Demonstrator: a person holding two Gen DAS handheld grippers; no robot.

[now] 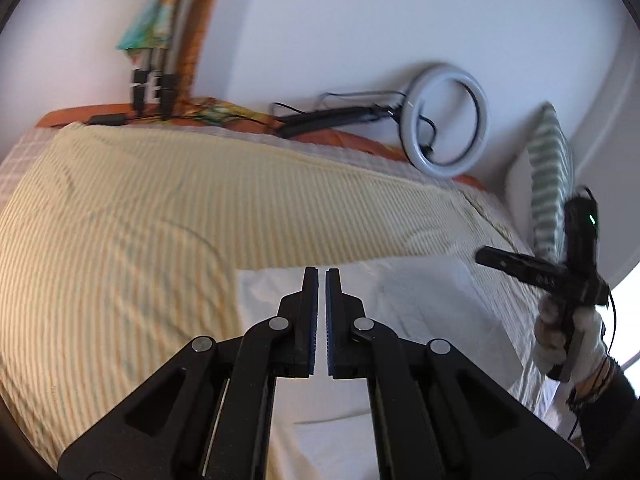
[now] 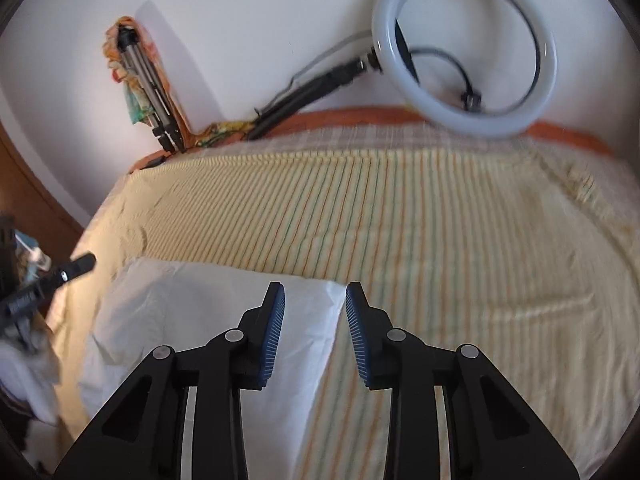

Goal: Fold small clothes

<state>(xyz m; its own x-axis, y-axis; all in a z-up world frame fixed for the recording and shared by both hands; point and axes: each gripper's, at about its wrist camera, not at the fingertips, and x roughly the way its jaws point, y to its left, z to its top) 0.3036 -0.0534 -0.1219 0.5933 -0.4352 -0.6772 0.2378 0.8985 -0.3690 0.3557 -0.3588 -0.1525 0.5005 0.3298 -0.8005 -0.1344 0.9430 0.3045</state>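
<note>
A white folded garment lies flat on the striped yellow bedspread. My left gripper hovers above the garment's left part, jaws nearly closed with a thin gap and nothing between them. The right gripper's body, held by a gloved hand, shows at the right edge of the left wrist view. In the right wrist view the same garment lies at lower left, and my right gripper is open and empty above its right edge. The left gripper's tip shows at the left.
A ring light on a black stand leans against the wall at the bed's far edge, also in the right wrist view. A folded tripod and colourful cloth stand at the far left corner. A green striped pillow sits at the right.
</note>
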